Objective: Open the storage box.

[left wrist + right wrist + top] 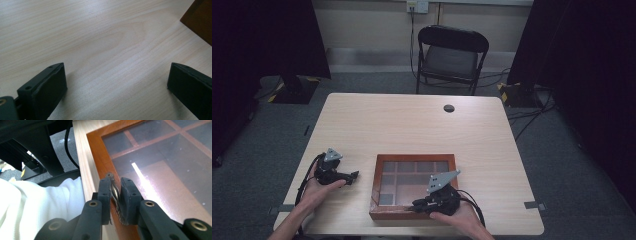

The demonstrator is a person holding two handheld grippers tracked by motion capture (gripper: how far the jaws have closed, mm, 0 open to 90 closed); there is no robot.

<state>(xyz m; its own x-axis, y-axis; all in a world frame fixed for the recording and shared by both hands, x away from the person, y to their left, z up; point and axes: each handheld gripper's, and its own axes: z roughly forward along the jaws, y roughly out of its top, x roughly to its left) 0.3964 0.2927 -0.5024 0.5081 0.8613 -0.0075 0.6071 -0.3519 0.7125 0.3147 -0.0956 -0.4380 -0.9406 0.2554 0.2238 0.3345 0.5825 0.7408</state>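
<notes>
A shallow brown wooden box [414, 157] with a glass lid over several compartments lies near the table's front edge. My right gripper [417, 203] lies at the box's front rim, pointing left. In the right gripper view, the right gripper [115, 181] is shut on a small metal latch [115, 193] with a toothed edge, fixed to the box's front frame [98, 152]. My left gripper [354, 175] rests on the bare table left of the box. In the left gripper view, the left gripper [116, 70] is open with only tabletop between its jaws, and a corner of the box [200, 20] shows at the upper right.
The light wooden table [412, 120] has a round cable hole [449, 108] near its far edge. A black folding chair [452, 55] stands behind the table. The person's white clothing [37, 205] is close to the table's front edge.
</notes>
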